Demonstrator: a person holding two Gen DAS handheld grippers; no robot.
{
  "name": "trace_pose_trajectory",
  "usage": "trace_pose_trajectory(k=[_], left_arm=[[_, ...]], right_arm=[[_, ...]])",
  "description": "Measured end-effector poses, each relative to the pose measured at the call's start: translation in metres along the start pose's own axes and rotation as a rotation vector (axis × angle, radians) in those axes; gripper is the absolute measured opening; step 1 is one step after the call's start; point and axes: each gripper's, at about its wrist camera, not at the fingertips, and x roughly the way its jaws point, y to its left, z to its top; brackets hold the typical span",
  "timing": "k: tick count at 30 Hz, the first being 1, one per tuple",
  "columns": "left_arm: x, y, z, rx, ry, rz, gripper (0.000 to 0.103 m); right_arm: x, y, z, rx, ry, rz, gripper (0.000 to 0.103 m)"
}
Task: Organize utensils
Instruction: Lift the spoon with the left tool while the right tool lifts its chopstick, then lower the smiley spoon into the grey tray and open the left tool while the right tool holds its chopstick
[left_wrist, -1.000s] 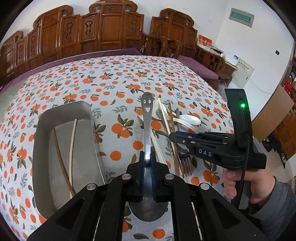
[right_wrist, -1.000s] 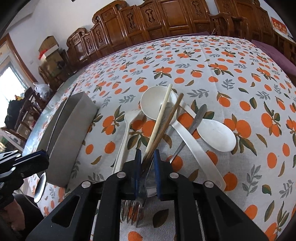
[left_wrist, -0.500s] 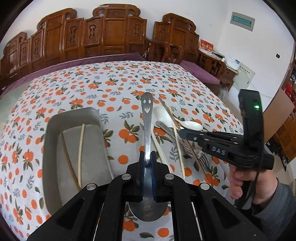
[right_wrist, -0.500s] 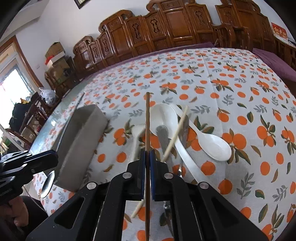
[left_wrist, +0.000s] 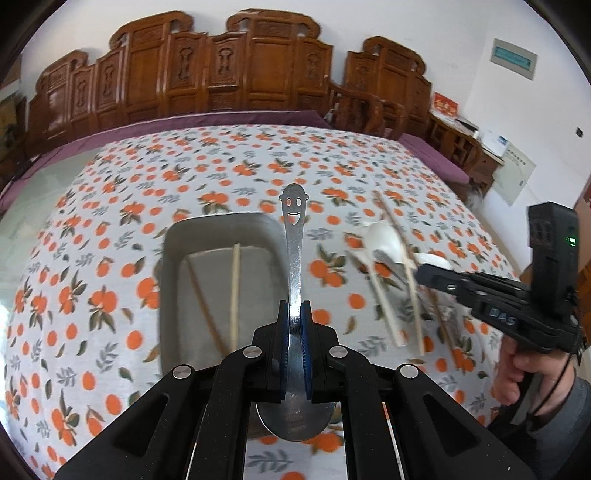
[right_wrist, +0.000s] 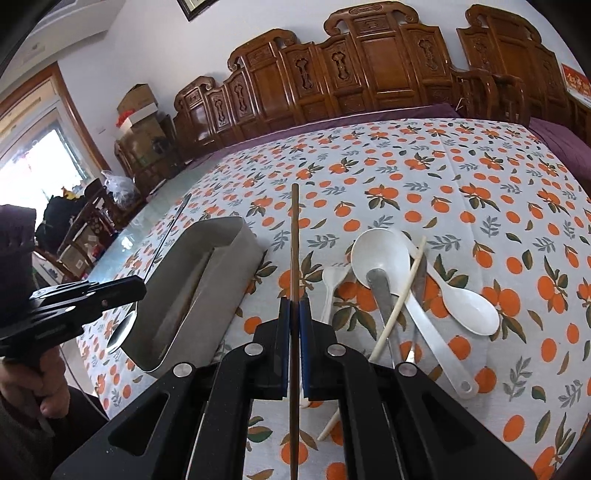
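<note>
Over the worktop, my left tongs clamp the smiley spoon, its long axis pointing 12 o'clock, nearest the grey tray lying at 10 o'clock, while my right tongs pinch a brown chopstick, tray at 9 o'clock.

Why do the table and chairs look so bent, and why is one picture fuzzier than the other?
Both wrist views use a fisheye lens, so the tablecloth bulges and dark corners frame it. Left wrist view: motion smears the loose utensils, while the clamped smiley spoon stays sharp. Right wrist view: crisp, though the window glares white.
</note>
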Motion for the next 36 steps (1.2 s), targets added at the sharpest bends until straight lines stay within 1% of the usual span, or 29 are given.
trace_pose_trajectory(k=[4,10,19,24,29,33,36], left_arm=[[0.011,0.015,-0.002,-0.019,0.025,0.033,0.005],[0.032,0.026,-0.005,-0.03,0.076,0.068,0.005],[0.052,0.028,-0.009,-0.038,0.135,0.1,0.005],[0.058,0.027,-0.012,-0.034,0.158,0.103,0.005],[0.061,0.028,-0.011,-0.037,0.169,0.113,0.005],[0.056,0.028,-0.008,-0.035,0.146,0.126,0.005],[0.048,0.028,-0.005,-0.038,0.125,0.122,0.005]], right_arm=[[0.003,0.001,-0.002,-0.006,0.009,0.001,0.006],[0.003,0.001,-0.004,-0.006,0.013,0.0,0.006],[0.002,0.002,-0.007,-0.012,0.02,0.0,0.006],[0.002,0.003,-0.007,-0.013,0.021,0.002,0.006],[0.001,0.005,-0.008,-0.018,0.019,0.008,0.006],[0.001,0.008,-0.009,-0.023,0.019,0.009,0.006],[0.001,0.01,-0.01,-0.024,0.021,0.011,0.006]])
